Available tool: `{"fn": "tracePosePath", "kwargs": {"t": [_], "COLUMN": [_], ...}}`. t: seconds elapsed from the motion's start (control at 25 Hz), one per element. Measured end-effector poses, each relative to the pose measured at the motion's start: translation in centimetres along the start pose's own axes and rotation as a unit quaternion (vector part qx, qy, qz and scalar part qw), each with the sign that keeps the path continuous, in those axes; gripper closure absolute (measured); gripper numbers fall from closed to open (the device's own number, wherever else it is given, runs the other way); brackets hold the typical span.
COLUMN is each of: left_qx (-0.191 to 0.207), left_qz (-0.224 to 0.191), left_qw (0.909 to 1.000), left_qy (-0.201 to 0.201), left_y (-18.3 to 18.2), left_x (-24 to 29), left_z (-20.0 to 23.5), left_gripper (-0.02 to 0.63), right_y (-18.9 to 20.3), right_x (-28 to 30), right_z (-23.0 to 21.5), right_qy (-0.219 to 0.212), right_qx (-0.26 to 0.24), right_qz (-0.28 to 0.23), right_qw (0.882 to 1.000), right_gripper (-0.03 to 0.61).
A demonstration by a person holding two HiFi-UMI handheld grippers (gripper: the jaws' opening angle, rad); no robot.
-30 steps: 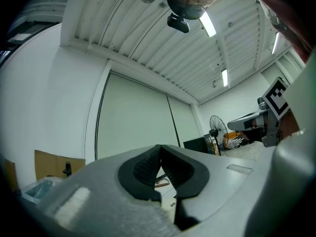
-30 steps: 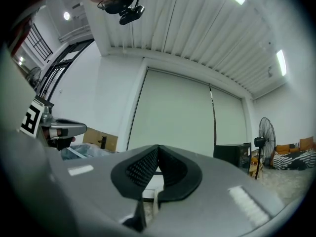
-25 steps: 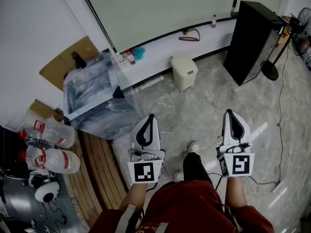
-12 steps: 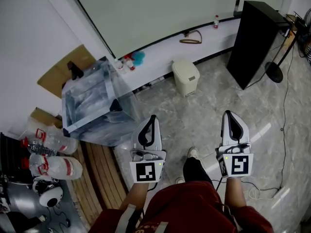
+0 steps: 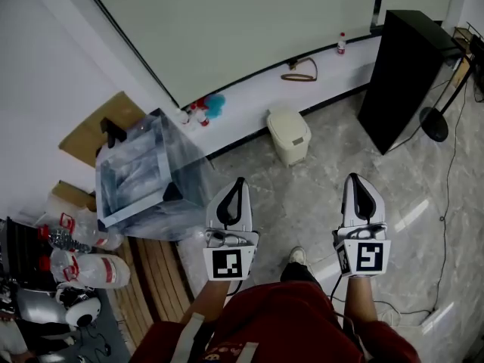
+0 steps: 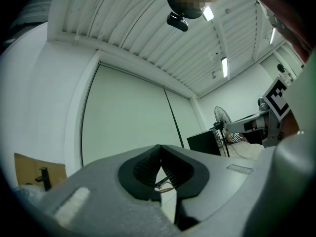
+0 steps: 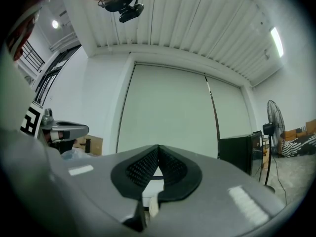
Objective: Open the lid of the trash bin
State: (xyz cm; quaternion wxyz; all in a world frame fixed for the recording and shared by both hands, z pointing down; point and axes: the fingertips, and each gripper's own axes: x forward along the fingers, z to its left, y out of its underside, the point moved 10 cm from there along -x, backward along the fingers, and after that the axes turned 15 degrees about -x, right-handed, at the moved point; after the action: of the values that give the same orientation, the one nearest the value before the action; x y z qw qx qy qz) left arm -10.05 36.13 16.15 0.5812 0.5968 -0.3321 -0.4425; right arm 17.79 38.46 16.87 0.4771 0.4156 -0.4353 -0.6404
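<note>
Left gripper [image 5: 239, 184] and right gripper [image 5: 355, 180] are the same build: white-grey shells, black ribbed pads [image 7: 140, 169]. Each has a marker cube [image 5: 229, 264] at its 6 o'clock end, with black-on-white squares. Person wears a red top [image 5: 281, 322], dark trousers [image 5: 301, 272] and a pale shoe [image 5: 297, 256] at 12 o'clock of the top.

I'm in what looks like a lab or office workroom: stone-tile floor [image 5: 333, 180], slatted ceiling [image 7: 197, 28] with strip lights [image 7: 277, 41], a black cabinet [image 5: 404, 74], a standing fan [image 7: 273, 117], cardboard [image 5: 98, 123] and plastic bottles [image 5: 91, 269] cluttering the wall side.
</note>
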Motion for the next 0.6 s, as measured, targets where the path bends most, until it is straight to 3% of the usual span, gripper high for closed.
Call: {"fn": "tracePosePath", "kwargs": {"t": [0.6], "left_qx": [0.002], "left_qz": [-0.023], "left_qw": [0.9995], "left_qy": [-0.021], "left_y": [2.7], "left_x": [11.2], "left_z": [-0.6], "left_gripper": [0.609], "right_y": [4.1], "right_x": [9.1], "right_z": [-6.7], "right_qy": [-0.011], "right_qx": [-0.010], "right_qz": [0.005], "right_qw": [1.000], "right_gripper": [0.578]}}
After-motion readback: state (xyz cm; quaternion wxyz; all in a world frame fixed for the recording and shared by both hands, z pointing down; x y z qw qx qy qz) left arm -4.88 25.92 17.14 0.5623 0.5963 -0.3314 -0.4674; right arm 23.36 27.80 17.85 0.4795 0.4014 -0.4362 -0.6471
